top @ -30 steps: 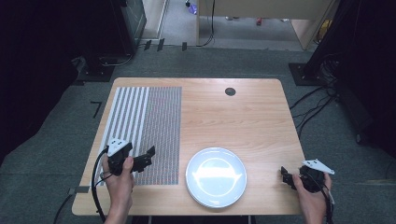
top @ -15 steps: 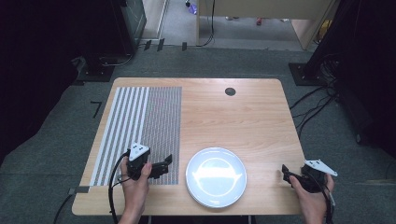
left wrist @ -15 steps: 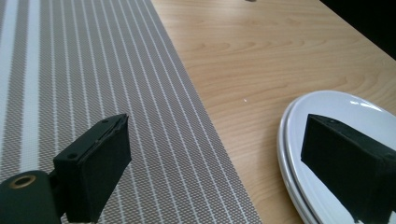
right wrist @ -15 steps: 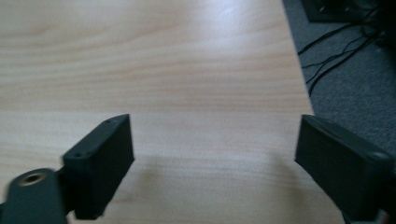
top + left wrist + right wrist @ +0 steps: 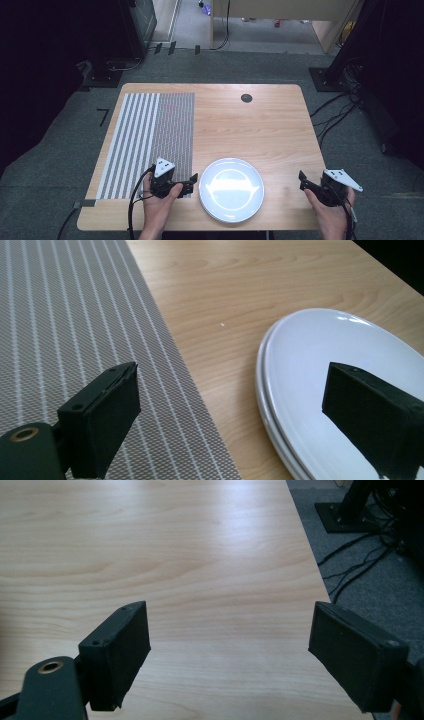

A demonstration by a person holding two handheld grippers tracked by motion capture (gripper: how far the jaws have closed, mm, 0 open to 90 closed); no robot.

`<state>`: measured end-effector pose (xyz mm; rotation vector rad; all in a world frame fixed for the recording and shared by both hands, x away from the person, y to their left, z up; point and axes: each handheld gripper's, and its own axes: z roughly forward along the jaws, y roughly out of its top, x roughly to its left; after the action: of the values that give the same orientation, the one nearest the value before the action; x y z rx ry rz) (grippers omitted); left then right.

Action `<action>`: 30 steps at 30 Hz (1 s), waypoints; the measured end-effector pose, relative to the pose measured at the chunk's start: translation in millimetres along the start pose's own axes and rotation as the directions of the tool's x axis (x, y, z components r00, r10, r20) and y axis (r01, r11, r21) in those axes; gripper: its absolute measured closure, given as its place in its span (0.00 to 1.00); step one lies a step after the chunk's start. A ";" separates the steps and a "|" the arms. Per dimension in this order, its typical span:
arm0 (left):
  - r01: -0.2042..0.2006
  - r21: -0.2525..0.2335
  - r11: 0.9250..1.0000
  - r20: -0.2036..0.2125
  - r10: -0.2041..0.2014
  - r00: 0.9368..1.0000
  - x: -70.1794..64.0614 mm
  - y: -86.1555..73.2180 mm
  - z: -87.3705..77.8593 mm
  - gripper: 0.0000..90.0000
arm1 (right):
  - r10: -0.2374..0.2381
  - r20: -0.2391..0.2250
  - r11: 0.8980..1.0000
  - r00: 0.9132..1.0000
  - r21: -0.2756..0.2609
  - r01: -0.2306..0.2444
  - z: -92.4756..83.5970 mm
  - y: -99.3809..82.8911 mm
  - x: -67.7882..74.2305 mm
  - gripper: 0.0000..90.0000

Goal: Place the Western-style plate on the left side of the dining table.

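No readable text, labels, brands, numbers or signs anywhere. Plate (image 5: 231, 189), striped mat (image 5: 150, 135) and table (image 5: 250, 125) all bare of markings.

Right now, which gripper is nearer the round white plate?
Left. The left gripper sits at the round white plate's left rim, over the striped placemat's edge; the right gripper hangs well off its right side.
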<state>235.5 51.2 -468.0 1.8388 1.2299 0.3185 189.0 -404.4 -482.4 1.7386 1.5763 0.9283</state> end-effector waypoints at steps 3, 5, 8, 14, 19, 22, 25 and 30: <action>-0.007 0.015 1.000 0.009 0.007 1.000 -4.7 -2.0 2.9 0.09 | 0.017 -0.014 1.000 1.000 -0.001 -0.017 -1.4 1.3 4.0 0.19; -0.017 0.025 1.000 0.013 0.016 1.000 -10.0 -3.1 4.6 0.10 | 0.025 -0.028 1.000 0.999 0.007 -0.025 -1.7 1.6 10.2 0.22; -0.015 0.039 0.999 0.008 0.015 1.000 -14.2 -4.6 6.7 0.10 | 0.007 -0.047 1.000 0.999 0.002 -0.007 -2.9 1.7 17.7 0.30; -0.020 0.061 0.998 0.018 0.019 1.000 -18.0 -8.4 10.1 0.16 | 0.009 -0.101 1.000 0.995 0.003 -0.008 -5.3 1.9 28.3 0.40; -0.023 0.078 0.997 0.054 0.019 0.998 -21.8 -11.8 13.3 0.22 | 0.004 -0.174 0.999 0.985 0.032 0.002 -4.3 -0.9 36.2 0.52; -0.025 0.095 0.995 0.047 0.021 0.999 -23.7 -15.0 16.5 0.34 | -0.015 -0.220 0.999 0.975 0.039 0.024 -4.7 -2.3 47.1 0.56; -0.039 0.113 0.993 0.054 0.033 0.998 -26.5 -17.6 19.1 0.40 | -0.026 -0.233 0.998 0.972 0.042 0.037 -4.5 -3.6 51.7 0.60; -0.068 0.155 0.986 0.079 0.056 0.995 -32.1 -22.4 24.2 0.54 | -0.030 -0.258 0.998 0.966 0.047 0.043 -2.9 -7.5 58.8 0.67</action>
<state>221.4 14.3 -491.7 2.0088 1.1765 0.1898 185.0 -345.2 -481.1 1.6709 1.8047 1.1408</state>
